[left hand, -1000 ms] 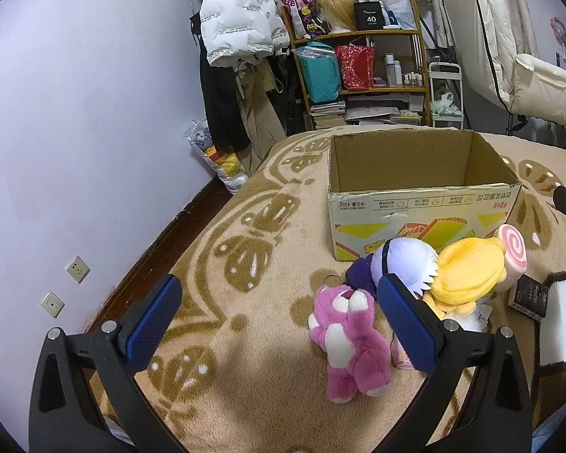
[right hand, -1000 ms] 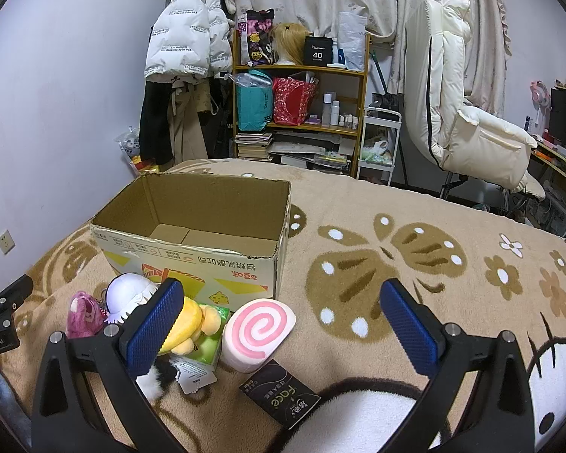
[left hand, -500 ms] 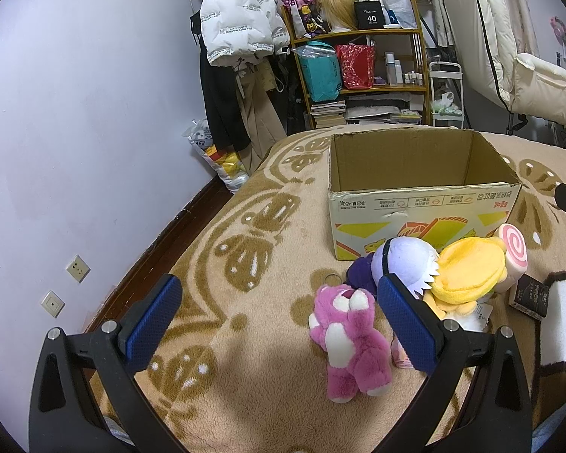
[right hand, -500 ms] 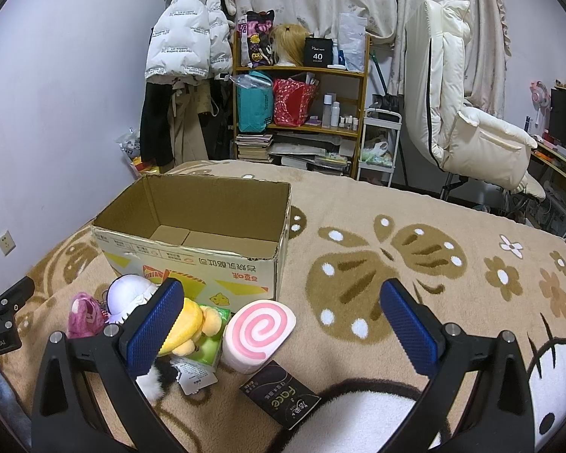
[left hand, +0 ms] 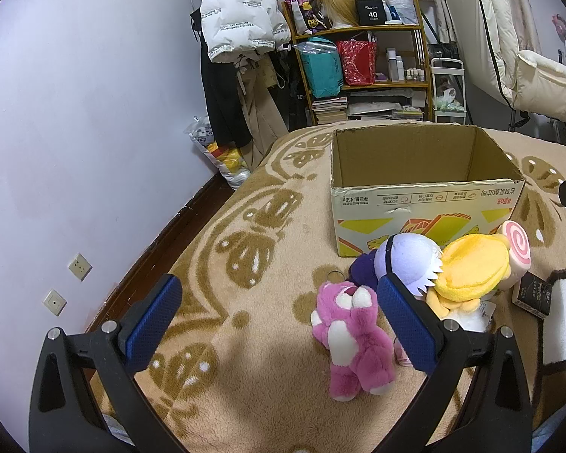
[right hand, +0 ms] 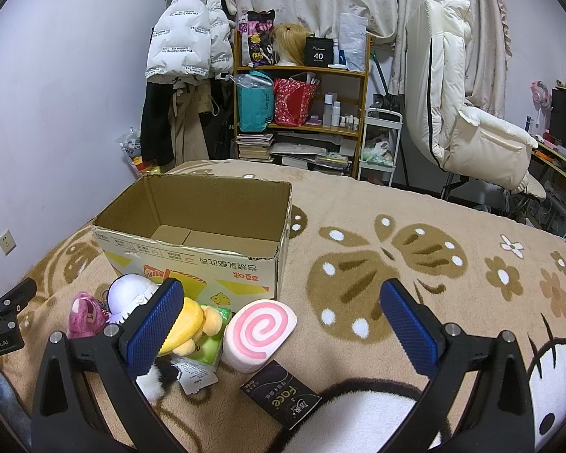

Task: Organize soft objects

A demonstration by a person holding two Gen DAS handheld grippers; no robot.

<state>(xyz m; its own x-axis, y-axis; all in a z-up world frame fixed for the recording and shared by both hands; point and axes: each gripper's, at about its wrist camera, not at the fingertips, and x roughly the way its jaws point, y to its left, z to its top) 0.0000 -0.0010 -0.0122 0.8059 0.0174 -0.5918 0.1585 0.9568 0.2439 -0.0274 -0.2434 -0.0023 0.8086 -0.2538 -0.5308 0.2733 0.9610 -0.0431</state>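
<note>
An open cardboard box (left hand: 426,204) (right hand: 192,260) stands on the brown blanket, empty inside. In front of it lie soft toys: a pink bear (left hand: 352,334) (right hand: 83,313), a white-and-purple plush (left hand: 411,260) (right hand: 130,290), a yellow plush (left hand: 471,271) (right hand: 192,321) and a pink swirl roll cushion (left hand: 515,249) (right hand: 260,330). My left gripper (left hand: 279,321) is open and empty, above the blanket just left of the pink bear. My right gripper (right hand: 279,324) is open and empty, over the swirl cushion.
A black booklet (right hand: 281,396) and a green pack (right hand: 207,347) lie by the toys. A shelf (right hand: 302,113), a hanging white jacket (right hand: 188,45) and a cream chair (right hand: 471,120) stand beyond the bed. The wall (left hand: 75,151) is at left.
</note>
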